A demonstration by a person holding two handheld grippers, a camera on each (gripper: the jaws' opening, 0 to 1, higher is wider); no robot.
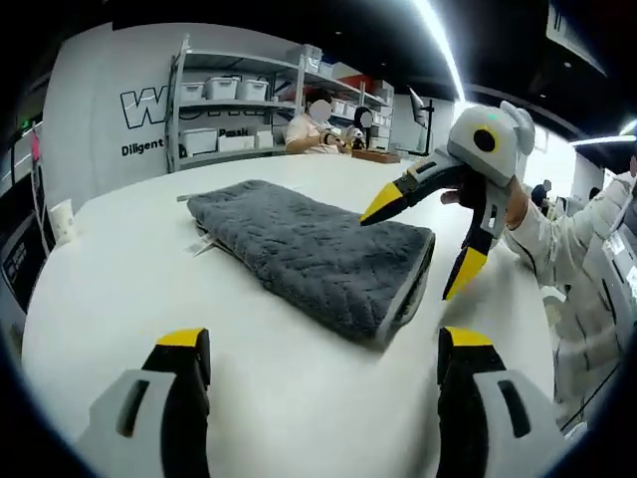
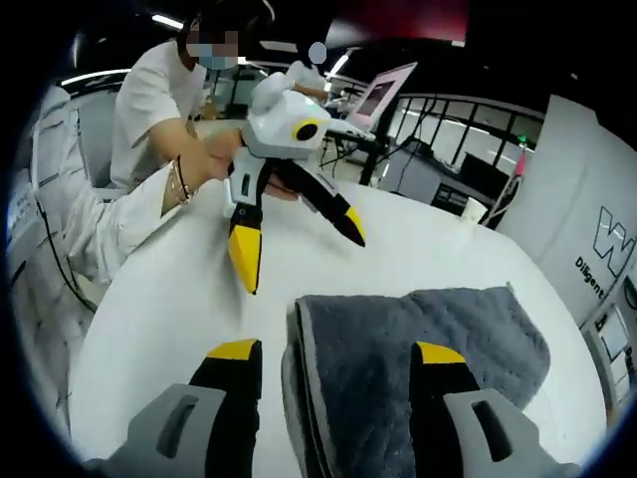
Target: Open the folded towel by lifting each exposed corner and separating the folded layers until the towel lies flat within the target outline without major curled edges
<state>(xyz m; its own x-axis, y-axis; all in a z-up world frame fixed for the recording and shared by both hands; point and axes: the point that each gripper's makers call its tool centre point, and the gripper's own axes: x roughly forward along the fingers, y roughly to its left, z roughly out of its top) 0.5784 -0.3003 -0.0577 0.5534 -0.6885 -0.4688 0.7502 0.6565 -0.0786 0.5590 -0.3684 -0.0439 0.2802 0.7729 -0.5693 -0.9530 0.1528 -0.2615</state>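
On the white table (image 1: 119,299), a grey towel (image 1: 309,254) lies folded into a long pad, layered edges showing at its near end. Left gripper view: left gripper (image 1: 323,373) low at 6 o'clock, jaws spread wide, nothing between them, short of the towel. Right gripper (image 1: 423,244) enters from 3 o'clock, yellow-tipped jaws apart, one tip over the towel's end, the other beside it; whether either touches the towel, cannot tell. Right gripper view: towel (image 2: 418,349) at 6 o'clock between that gripper's open jaws; left gripper (image 2: 299,239) at 11 o'clock, held in a hand (image 2: 204,159). Shelving with bins (image 1: 229,110) at 11 o'clock, left gripper view.
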